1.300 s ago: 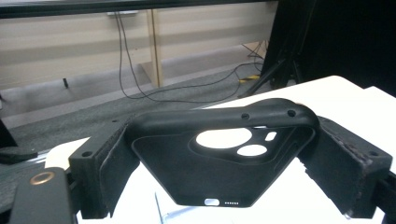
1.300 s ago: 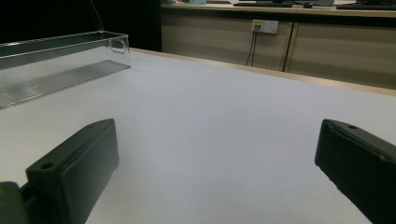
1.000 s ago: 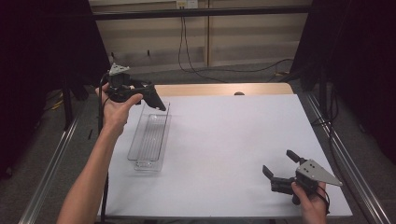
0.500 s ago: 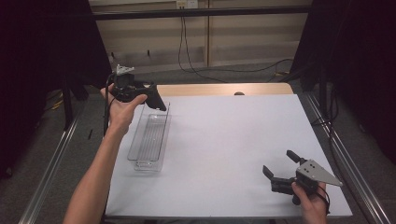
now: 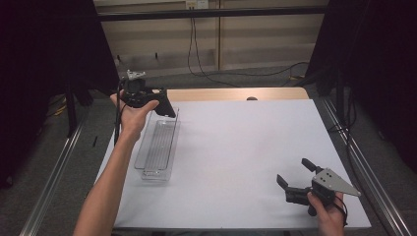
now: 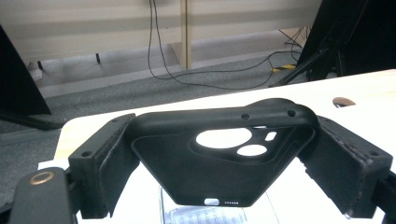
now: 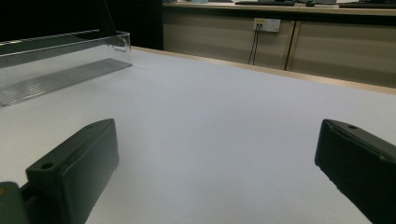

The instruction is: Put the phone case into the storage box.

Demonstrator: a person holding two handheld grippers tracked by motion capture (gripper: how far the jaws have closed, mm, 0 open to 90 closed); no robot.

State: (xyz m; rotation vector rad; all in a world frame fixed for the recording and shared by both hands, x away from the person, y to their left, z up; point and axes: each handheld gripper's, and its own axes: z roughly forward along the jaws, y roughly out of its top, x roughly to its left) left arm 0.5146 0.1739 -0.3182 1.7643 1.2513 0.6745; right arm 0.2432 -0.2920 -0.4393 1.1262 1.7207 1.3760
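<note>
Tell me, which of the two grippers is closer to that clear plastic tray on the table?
Left. The left gripper, clamping a black phone case, hangs just above the clear tray's far end. The right gripper, open, sits far across the white table near its front right corner.

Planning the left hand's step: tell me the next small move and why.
Probably lower the left hand-held gripper toward the clear tray. Its jaws are shut on the black phone case, held in the air over the tray's far end, and the tray looks empty. The right hand-held gripper rests open near the table's near edge.
</note>
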